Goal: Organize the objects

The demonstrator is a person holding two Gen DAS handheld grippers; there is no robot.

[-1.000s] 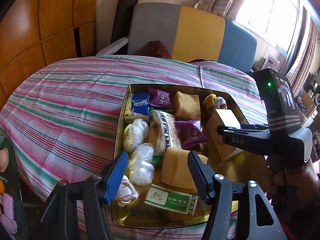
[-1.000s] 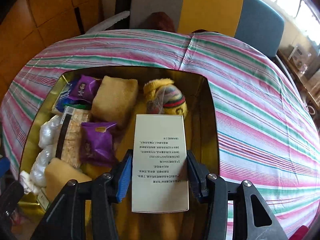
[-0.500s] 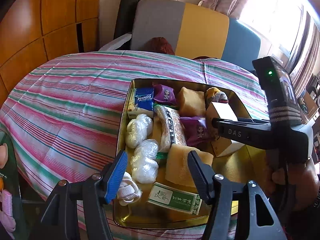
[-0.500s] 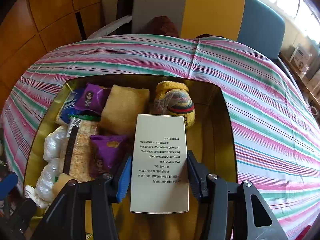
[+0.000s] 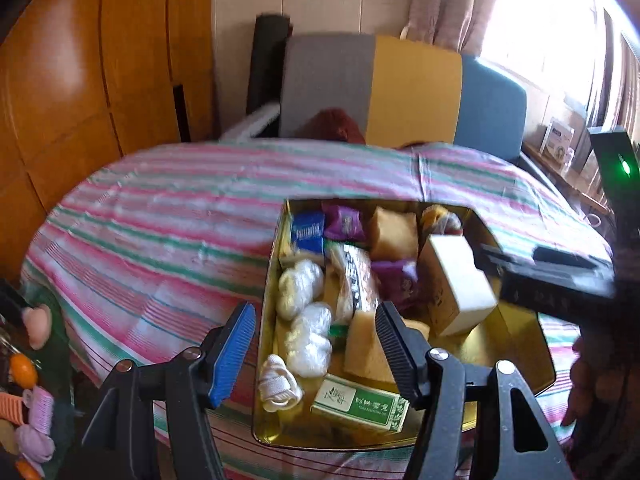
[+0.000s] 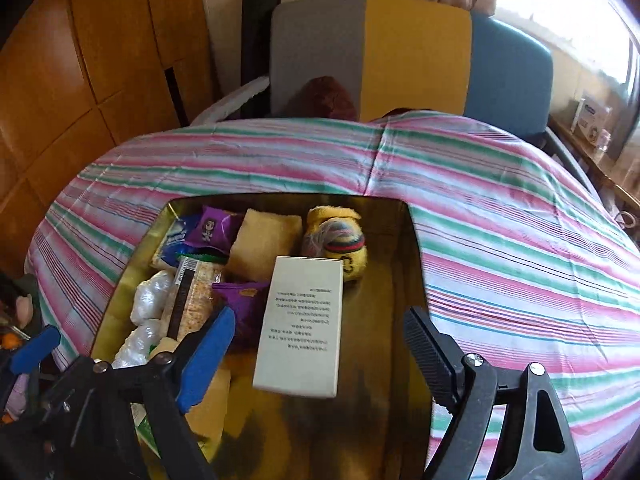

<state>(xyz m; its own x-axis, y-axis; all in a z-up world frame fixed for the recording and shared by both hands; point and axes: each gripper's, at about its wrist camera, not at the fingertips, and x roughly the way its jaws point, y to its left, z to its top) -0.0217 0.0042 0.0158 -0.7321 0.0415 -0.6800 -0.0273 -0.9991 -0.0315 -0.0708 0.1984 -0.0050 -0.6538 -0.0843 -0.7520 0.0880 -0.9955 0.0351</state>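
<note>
Left claw (image 5: 316,344): matte black frame, one finger faced with a ribbed blue pad (image 5: 234,354), the other with ribbed black rubber; silver screws at the pivots. Right claw (image 6: 316,356): same build, blue pad (image 6: 206,360) and black ribbed pad, silver screws, triangular cut-outs in the frame. Green indicator light (image 5: 625,167) on its black housing.

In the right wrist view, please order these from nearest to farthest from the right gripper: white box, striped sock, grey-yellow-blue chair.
1. White box, between the open fingers.
2. Striped sock, just beyond it in the tin.
3. Chair, behind the table.
</note>
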